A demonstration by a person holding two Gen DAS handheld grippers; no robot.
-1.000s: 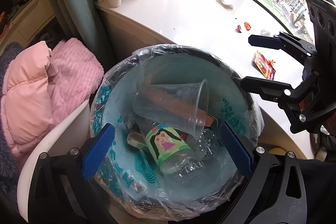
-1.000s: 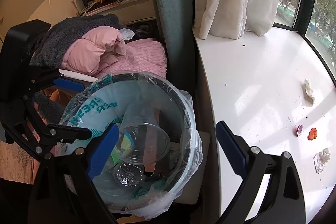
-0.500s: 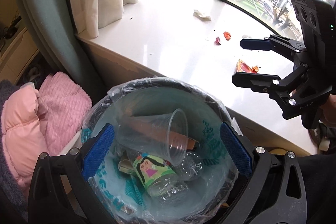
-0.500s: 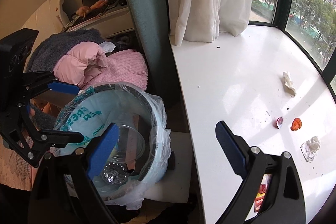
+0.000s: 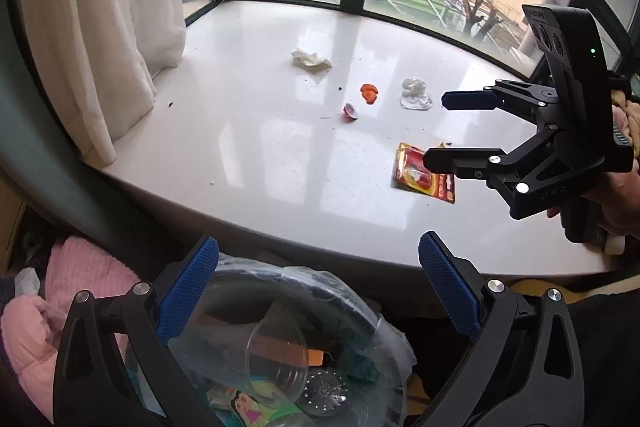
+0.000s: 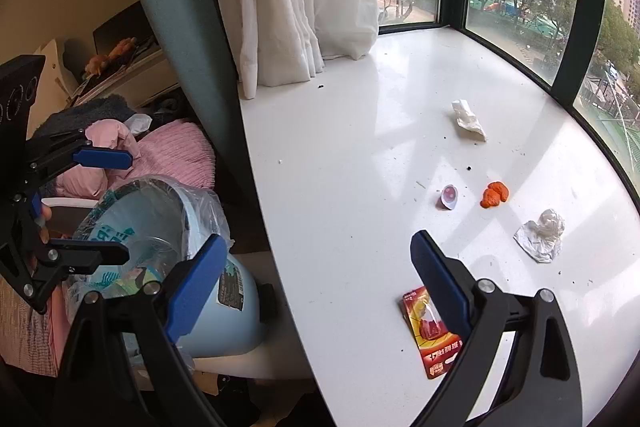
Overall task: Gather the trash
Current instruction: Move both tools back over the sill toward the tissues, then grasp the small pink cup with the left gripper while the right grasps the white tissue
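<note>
Trash bin [image 5: 360,311] now lower in view; both tools lifted toward sill [image 5: 280,147].

Five scraps of litter dot the white stone window ledge [image 6: 340,155]: two crumpled white tissues [image 6: 469,119] [image 6: 541,234], one orange peel [image 6: 494,193], one small round foil lid [image 6: 449,196] and one red-and-yellow snack wrapper [image 6: 430,337]. One plastic-lined pale blue bin [image 6: 236,311] stands beside it (one clear plastic cup [image 5: 276,359] visible inside).
</note>
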